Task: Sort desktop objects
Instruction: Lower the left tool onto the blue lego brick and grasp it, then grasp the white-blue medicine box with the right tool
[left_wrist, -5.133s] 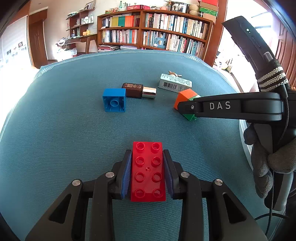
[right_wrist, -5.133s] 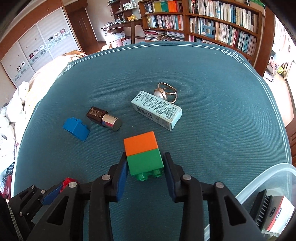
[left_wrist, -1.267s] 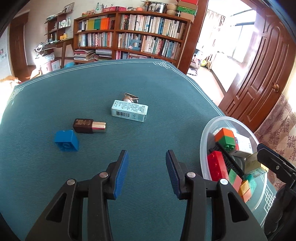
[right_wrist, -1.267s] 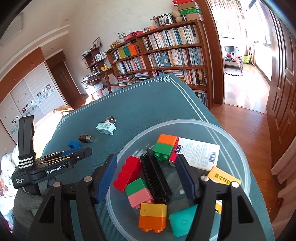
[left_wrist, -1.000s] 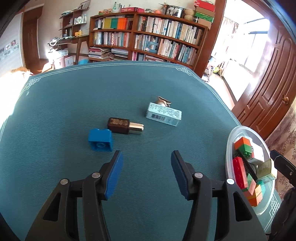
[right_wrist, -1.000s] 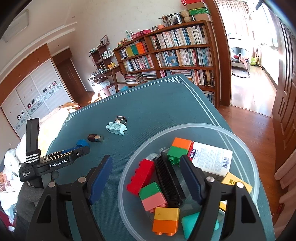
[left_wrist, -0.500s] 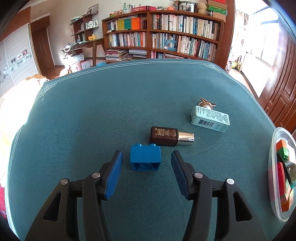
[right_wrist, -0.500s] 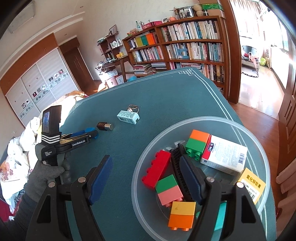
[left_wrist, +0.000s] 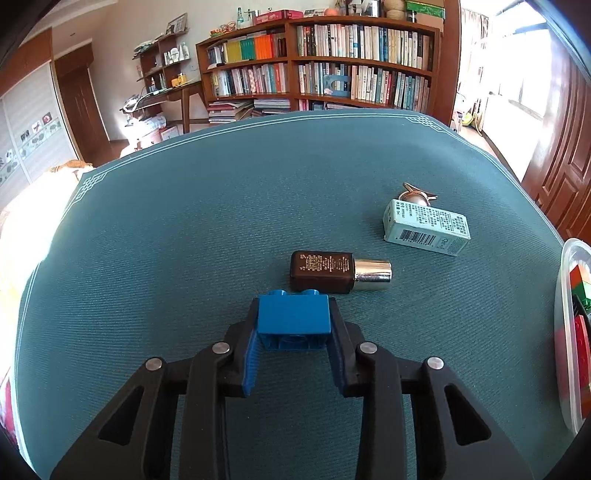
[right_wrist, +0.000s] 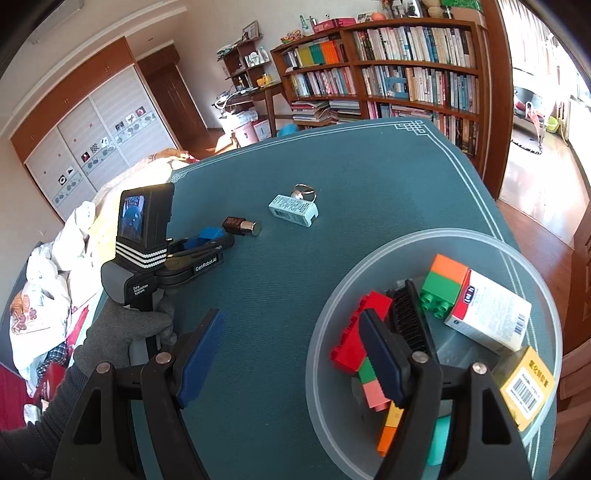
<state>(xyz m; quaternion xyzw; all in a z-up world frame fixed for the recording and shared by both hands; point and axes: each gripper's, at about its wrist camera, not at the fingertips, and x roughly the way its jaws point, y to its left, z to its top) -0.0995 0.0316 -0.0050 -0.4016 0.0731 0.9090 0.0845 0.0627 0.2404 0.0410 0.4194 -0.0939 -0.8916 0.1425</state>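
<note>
gripping the blue brick (left_wrist: 293, 319), left tool (left_wrist: 293, 334) sits low, level.

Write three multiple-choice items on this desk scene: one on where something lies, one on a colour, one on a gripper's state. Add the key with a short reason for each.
1. Where does the brown cosmetic bottle with the silver cap lie?
A. In the clear plastic bowl
B. On the teal tablecloth, just beyond the blue toy brick
C. On the bookshelf

2. What colour is the long studded brick in the round clear plastic bowl?
A. Red
B. White
C. Purple

3. What is the left gripper doing?
A. Open over bare cloth
B. Shut on the blue toy brick
C. Shut on the pale printed carton

Key: 1 B, the bottle rests on the teal tablecloth right behind the brick. 2 A, it shows red beside the black comb. 3 B, both pads press the brick's sides, while the right gripper hangs open at the bowl's edge.
</note>
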